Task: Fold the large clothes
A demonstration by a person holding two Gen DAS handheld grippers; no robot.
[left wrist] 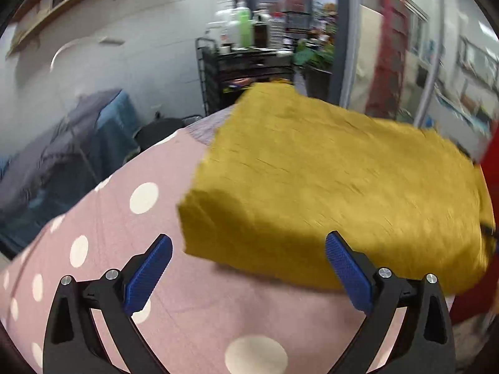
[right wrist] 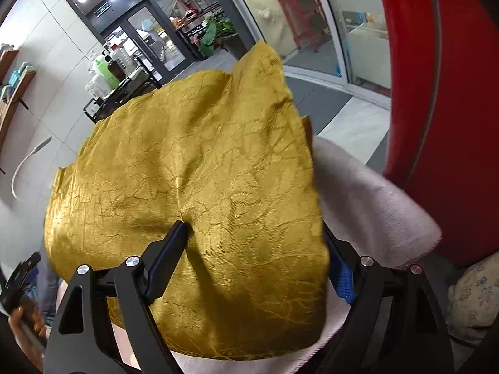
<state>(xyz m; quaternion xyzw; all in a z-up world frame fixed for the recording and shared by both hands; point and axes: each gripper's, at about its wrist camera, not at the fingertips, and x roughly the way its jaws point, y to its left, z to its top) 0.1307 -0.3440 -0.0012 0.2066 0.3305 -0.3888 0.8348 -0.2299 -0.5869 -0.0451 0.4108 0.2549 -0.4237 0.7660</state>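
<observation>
On pink dotted cover (left wrist: 131,249), folded gold cloth (left wrist: 327,180) blurred, right edge cut off

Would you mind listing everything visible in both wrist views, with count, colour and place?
Folded mustard-yellow textured cloth: one, yellow, lying on the sheet.
Pink sheet with white polka dots: one, pink, under the cloth.
Black wire cart carrying bottles: one, black, background by the wall.
Green bottle: one, green, on the cart.
Red upholstered panel: one, red, right of the cloth.
Potted green plant: one, near the glass doors.
Wooden wall shelf: one, brown, upper left.
Left gripper: black, blue pads, open, empty.
Right gripper: black, open, straddling the cloth's near edge.
</observation>
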